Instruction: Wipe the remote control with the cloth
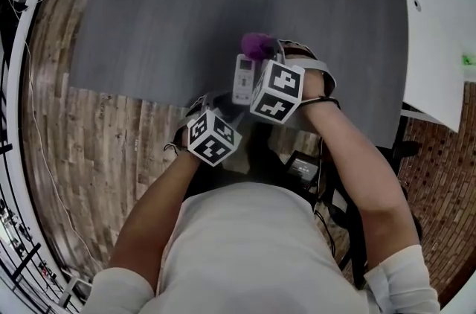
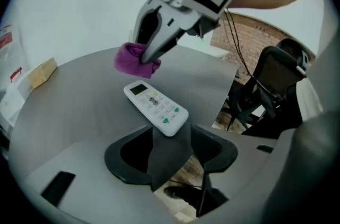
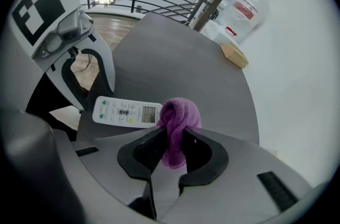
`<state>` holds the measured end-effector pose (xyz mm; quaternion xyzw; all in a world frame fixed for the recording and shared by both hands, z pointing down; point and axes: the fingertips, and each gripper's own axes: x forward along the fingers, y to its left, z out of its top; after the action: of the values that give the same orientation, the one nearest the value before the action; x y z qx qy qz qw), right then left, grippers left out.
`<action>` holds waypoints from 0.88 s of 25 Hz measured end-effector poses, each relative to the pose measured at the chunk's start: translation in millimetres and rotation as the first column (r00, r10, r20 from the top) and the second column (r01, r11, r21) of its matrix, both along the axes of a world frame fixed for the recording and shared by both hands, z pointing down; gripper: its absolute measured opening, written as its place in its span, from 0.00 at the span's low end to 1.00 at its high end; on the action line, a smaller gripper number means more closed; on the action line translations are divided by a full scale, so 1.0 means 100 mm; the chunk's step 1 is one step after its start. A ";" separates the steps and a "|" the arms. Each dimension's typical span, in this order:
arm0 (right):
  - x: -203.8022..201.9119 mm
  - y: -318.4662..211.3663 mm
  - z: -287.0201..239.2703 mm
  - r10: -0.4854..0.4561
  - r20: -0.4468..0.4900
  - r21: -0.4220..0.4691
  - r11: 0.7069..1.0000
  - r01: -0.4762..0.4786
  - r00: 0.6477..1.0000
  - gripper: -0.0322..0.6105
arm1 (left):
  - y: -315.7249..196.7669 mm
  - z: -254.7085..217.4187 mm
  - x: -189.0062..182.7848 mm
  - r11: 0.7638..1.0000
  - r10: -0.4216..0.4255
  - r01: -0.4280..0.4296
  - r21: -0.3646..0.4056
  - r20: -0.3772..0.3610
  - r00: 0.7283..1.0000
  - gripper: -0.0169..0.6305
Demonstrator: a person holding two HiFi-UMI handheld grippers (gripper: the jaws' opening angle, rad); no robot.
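Remote (image 2: 155, 107): white, lies flat and face up on the dark grey table (image 1: 186, 7), near the edge closest to the person, display end pointing away from that edge

Cloth (image 3: 178, 127): purple, bunched into a wad, just beside the display end of the remote. Whether it touches the remote or the table, cannot tell

Right gripper (image 3: 174, 143): jaws narrow, clamped on the cloth, which sticks out past the tips. It points steeply down over the display end

Left gripper (image 2: 172, 146): jaws wide apart, pads pressing on nothing. The button end of the remote lies just ahead of the gap. It is held over the table edge, pointing down at a slant, with the wood floor (image 1: 97, 141) visible below it

Further out: a small tan box (image 3: 234, 54) at the far end of the table; a black chair (image 2: 276, 74) beside the table
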<state>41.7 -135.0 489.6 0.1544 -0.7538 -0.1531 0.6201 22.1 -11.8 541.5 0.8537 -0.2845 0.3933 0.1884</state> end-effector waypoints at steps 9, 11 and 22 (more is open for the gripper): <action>-0.27 0.49 0.20 -0.171 -0.106 0.004 0.985 0.172 0.980 0.18 | -0.03 0.08 -0.03 1.000 0.002 -0.002 -0.001 0.036 0.999 0.34; -0.29 0.64 0.21 -0.192 -0.097 -0.019 0.981 0.191 0.977 0.18 | -0.02 0.09 -0.02 1.000 0.013 -0.013 0.003 0.034 0.999 0.34; -0.27 1.08 0.16 -0.133 0.019 -0.215 0.968 0.133 0.991 0.18 | -0.04 0.08 0.00 1.000 -0.013 0.014 -0.008 0.012 1.000 0.34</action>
<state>14.7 -26.6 505.7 0.0357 -0.7759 -0.1114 0.6199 22.3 -15.3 550.0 0.8487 -0.2899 0.3981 0.1927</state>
